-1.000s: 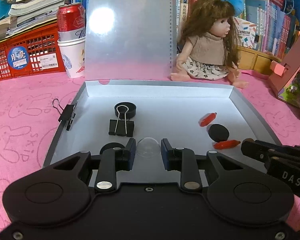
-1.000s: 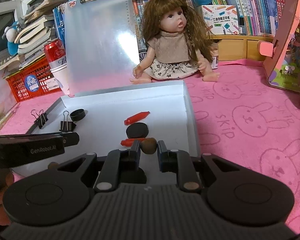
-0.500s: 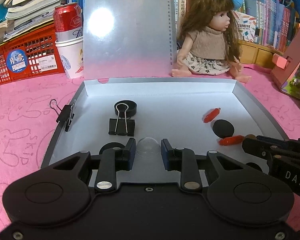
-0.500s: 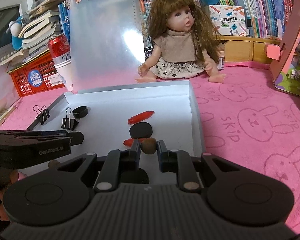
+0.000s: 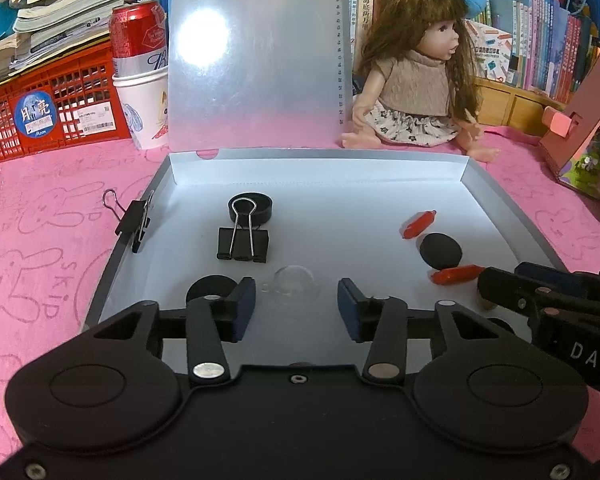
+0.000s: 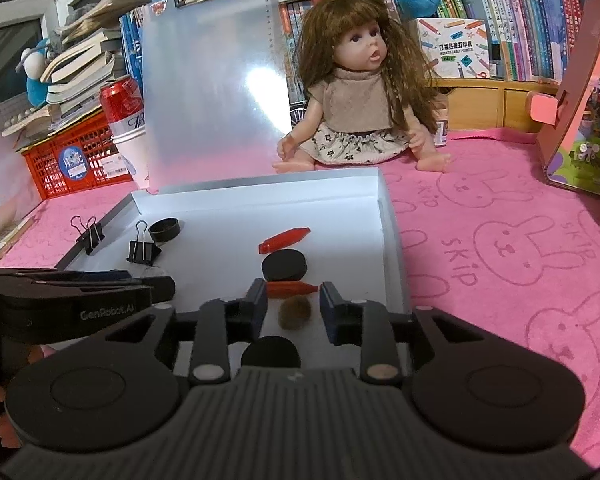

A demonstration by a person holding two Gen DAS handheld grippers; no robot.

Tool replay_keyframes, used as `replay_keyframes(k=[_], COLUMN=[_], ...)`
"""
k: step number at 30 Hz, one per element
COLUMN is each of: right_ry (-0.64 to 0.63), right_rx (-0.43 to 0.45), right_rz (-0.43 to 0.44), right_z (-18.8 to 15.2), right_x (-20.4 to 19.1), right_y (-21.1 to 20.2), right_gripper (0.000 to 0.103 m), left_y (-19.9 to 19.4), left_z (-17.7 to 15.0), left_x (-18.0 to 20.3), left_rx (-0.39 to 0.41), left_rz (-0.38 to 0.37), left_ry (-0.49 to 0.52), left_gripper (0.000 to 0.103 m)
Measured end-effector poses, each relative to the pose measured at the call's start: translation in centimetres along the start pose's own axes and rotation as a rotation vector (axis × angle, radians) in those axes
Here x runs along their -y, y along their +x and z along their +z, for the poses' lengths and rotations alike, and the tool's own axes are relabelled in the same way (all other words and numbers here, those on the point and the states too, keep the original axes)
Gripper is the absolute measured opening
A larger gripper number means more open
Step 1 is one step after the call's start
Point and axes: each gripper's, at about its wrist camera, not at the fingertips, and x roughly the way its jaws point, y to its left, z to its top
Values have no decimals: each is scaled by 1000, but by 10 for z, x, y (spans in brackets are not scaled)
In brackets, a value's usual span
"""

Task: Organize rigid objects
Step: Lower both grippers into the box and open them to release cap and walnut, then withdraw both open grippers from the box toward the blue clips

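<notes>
A shallow white box (image 5: pixel 320 168) lies on the pink cloth and holds small items. My left gripper (image 5: pixel 296 304) is open over its near edge, and a clear dome (image 5: pixel 294 284) lies loose between the fingers. A black binder clip (image 5: pixel 242 240), a black ring (image 5: pixel 250 210), two red capsules (image 5: pixel 418 224) and black discs (image 5: pixel 440 250) lie inside. My right gripper (image 6: pixel 293 302) is open, with a brown ball (image 6: pixel 295 311) lying between its fingers in the box (image 6: pixel 388 216). A second clip (image 5: pixel 134 220) grips the box's left wall.
A translucent clipboard (image 5: pixel 256 52) stands behind the box. A doll (image 5: pixel 416 80) sits at the back right. A red crate (image 5: pixel 48 108) and a can in a paper cup (image 5: pixel 142 80) stand at the back left. A pink stand (image 5: pixel 580 116) is at the right.
Both grippers have opened wider: the left let go of the clear dome, the right of the brown ball. Both items now lie on the box floor.
</notes>
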Motion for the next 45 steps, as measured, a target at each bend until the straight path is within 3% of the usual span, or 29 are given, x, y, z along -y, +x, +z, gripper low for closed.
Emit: replay_keyframes(k=[2, 8, 24, 32, 45], right_ry=[0, -2, -100, -112, -185], right_rx=[11, 30, 102, 120, 146], right_rz=[1, 3, 25, 46, 88], right_z=[0, -1, -18, -31, -69], right_x=[1, 2, -11, -17, -31], right_y=[-3, -13, -60, -80, -119], right_gripper=[62, 71, 87, 94, 96], left_y=[-4, -23, -76, -95, -127], left_z=[0, -4, -30, -46, -81], left_x=[0, 3, 3, -6, -22], left_rx=[6, 51, 104, 96, 87], left_rz=[-3, -3, -33, -59, -102], left_ry=[1, 36, 91, 80, 54], left_gripper=[48, 58, 79, 80, 80])
